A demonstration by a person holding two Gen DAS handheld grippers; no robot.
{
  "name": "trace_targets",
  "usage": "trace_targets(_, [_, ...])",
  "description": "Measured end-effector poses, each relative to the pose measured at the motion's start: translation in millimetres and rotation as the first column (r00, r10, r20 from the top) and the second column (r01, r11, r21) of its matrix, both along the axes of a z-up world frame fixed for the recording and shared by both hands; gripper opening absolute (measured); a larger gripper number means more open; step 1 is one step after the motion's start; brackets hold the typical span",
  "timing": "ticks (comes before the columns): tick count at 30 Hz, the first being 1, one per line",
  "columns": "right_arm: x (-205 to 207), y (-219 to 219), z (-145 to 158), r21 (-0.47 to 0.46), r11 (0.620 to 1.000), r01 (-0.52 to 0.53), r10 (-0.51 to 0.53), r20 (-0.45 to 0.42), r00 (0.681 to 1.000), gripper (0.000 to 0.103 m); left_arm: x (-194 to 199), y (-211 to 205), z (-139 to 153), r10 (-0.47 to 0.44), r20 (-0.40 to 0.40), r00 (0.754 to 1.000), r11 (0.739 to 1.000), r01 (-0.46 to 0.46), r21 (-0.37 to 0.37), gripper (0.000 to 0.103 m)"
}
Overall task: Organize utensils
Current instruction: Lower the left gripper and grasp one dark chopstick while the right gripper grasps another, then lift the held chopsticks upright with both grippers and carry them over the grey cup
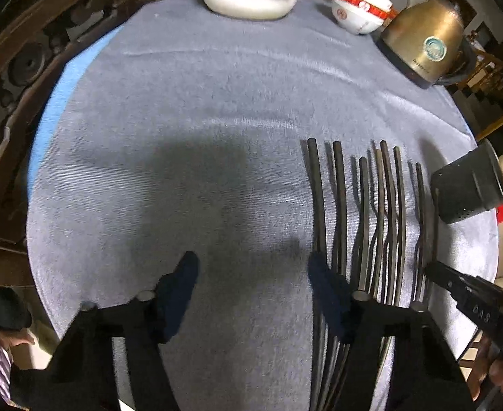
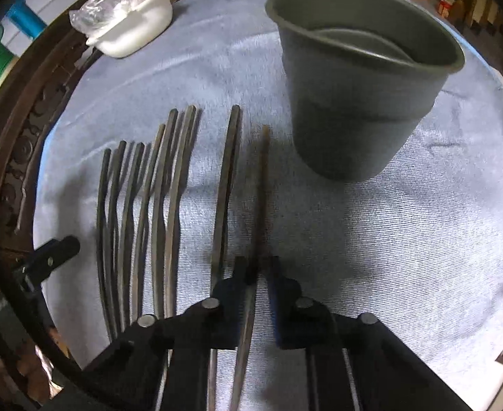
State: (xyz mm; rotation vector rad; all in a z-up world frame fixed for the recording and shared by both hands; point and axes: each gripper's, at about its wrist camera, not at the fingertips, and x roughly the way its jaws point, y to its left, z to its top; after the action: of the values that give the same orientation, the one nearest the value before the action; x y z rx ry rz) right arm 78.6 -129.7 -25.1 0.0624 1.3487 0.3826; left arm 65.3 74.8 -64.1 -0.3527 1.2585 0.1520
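A: Which step is judged to be in hand?

B: A pick-up. The right gripper is seen closed on a single chopstick, the one lying nearest the dark cup. The pinch is made low on the stick, toward the near edge of the table.

A: And the left gripper?

B: Its fingers are held apart over bare grey cloth, with nothing between them. One finger stands just beside the outermost stick of the row of chopsticks; whether it touches cannot be told.

A: How is the held stick laid?

B: Its long axis runs from the near edge toward the far edge, roughly parallel to the others, and its far end points just beside the base of the cup. Whether it is already lifted off the cloth cannot be told.

A: What is called for next?

B: Probably the stick must be raised, tipped upright and lowered into the cup, which stands open-mouthed on the cloth. Since it is gripped near one end, a swing of the long free end should be allowed for, so the rim is cleared and the cup is not knocked.

A: The rest?

B: The other sticks are left lying side by side on the cloth, still to be gathered.
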Motion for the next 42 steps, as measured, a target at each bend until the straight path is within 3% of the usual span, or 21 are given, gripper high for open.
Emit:
trace_targets(8, [5.9,-12.3,-1.7,0.029,0.999,-0.023,0.024,-0.029,0.999,0.009,23.9,-15.1,-1.5,-0.03,-0.062,0.998,1.0,0.03,0.001,0.06])
trace_targets(10, [9.6,-13.0,-1.6,0.034,0.999,-0.029,0.03,-0.033,0.999,0.009,28.1,-20.0,-3.4,-0.052,-0.083,0.995,0.998,0.054,0.02,0.051])
trace_targets(12, [12.8,-14.1,-0.6,0.033,0.999,-0.042,0.043,-0.027,0.999,0.009,29.7,-23.7,-1.9,-0.066,-0.103,0.992,0.995,0.073,0.067,0.022])
trace_targets(14, [11.7,-11.5,0.7,0.011,0.996,-0.086,0.086,-0.019,0.996,0.009,30.1,-20.3,-2.0,-0.077,-0.116,0.99,0.996,0.083,0.041,0.009])
trace_targets(20, [9.4,-1.4,1.3,-0.07,0.97,-0.233,0.231,-0.04,0.972,0.008,25.2,-7.6,0.9,-0.169,-0.187,0.968,0.985,0.171,-0.007,0.007])
trace_targets(27, [20.5,5.4,-7.0,-0.091,0.962,-0.256,0.246,-0.104,0.964,0.01,36.3,-12.9,6.3,-0.215,-0.243,0.946,0.972,0.231,0.038,0.007])
trace_targets(30, [21.6,9.6,-8.3,-0.139,0.951,-0.275,0.264,-0.09,0.96,0.009,35.0,-16.5,10.5,-0.241,-0.228,0.943,0.962,0.263,0.07,0.008])
trace_targets(32, [17.0,12.9,-7.6,-0.154,0.945,-0.288,0.28,-0.075,0.957,0.007,34.2,-11.6,12.1,-0.234,-0.216,0.948,0.967,0.25,0.047,0.006])
trace_targets(36, [-9.7,13.9,-0.3,-0.06,0.961,-0.269,0.268,-0.025,0.963,0.006,18.4,12.4,19.7,-0.185,-0.149,0.971,0.983,0.186,-0.01,0.006])
trace_targets(40, [-34.0,-1.4,29.2,0.056,0.975,-0.215,0.208,0.104,0.973,0.006,-7.2,29.7,63.1,-0.103,0.02,0.995,0.995,0.103,-0.016,0.006])
trace_targets(42, [-45.1,-15.0,50.8,0.098,0.981,-0.169,0.145,0.213,0.966,0.006,-21.4,40.1,96.7,-0.029,0.187,0.982,0.999,0.035,-0.026,0.006])
